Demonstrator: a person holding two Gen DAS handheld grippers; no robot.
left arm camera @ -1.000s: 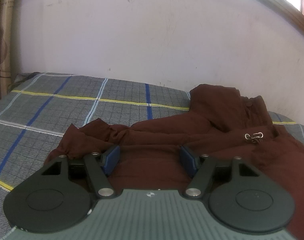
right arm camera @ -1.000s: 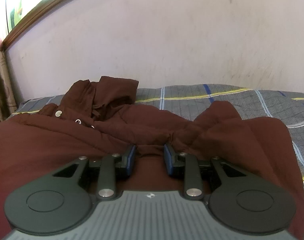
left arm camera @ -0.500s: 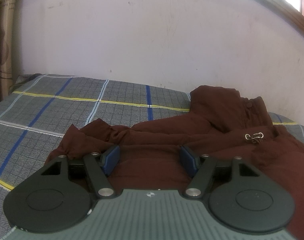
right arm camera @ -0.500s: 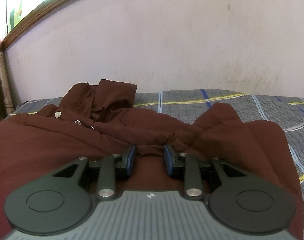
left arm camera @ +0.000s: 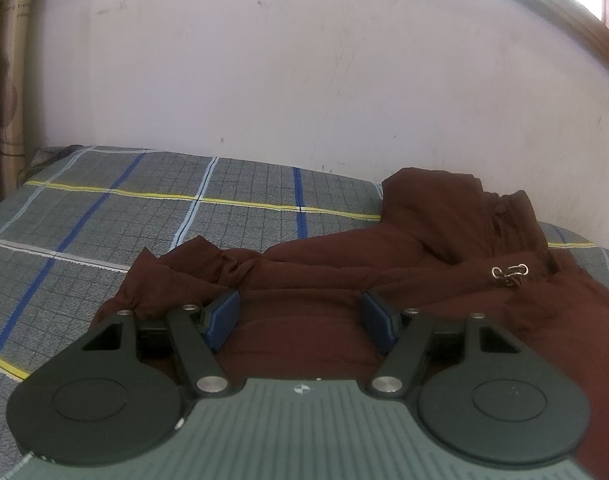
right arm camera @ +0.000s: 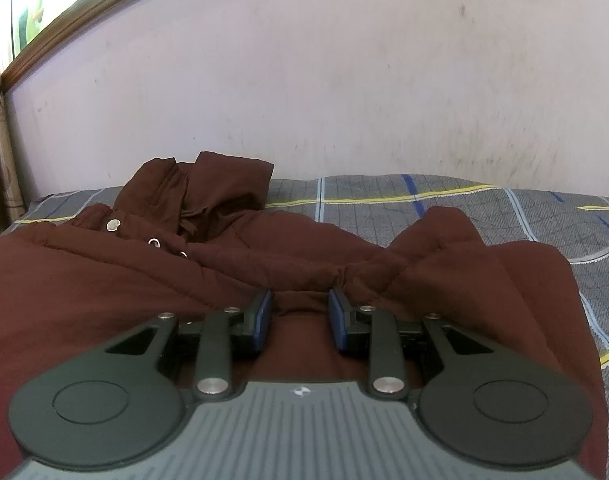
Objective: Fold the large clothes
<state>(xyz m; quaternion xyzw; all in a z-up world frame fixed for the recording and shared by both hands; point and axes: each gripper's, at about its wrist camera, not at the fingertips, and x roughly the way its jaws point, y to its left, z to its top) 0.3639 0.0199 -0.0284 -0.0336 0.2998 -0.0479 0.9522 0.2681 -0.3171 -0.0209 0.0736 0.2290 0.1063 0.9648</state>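
A large dark maroon hooded jacket (left arm camera: 344,264) lies spread on the bed, its hood (left arm camera: 444,208) toward the wall. A metal zipper pull (left arm camera: 510,271) shows on it. My left gripper (left arm camera: 300,312) is open, low over the jacket near its left sleeve (left arm camera: 176,276). In the right wrist view the jacket (right arm camera: 104,280) fills the left and middle, with snap buttons (right arm camera: 113,225) near the hood (right arm camera: 208,184). My right gripper (right arm camera: 300,312) is open with a narrower gap, just over a fold of the jacket by the right sleeve (right arm camera: 444,248). Neither holds cloth.
The bed has a grey checked sheet (left arm camera: 104,216) with blue, white and yellow lines. A pale wall (left arm camera: 304,80) stands right behind the bed. A curtain (left arm camera: 4,80) hangs at the far left. A wooden frame edge (right arm camera: 64,20) runs along the wall.
Both views tilted slightly upward, so the jacket and bed sit a little lower in frame. The jaws have kept their openings. The jacket has not moved.
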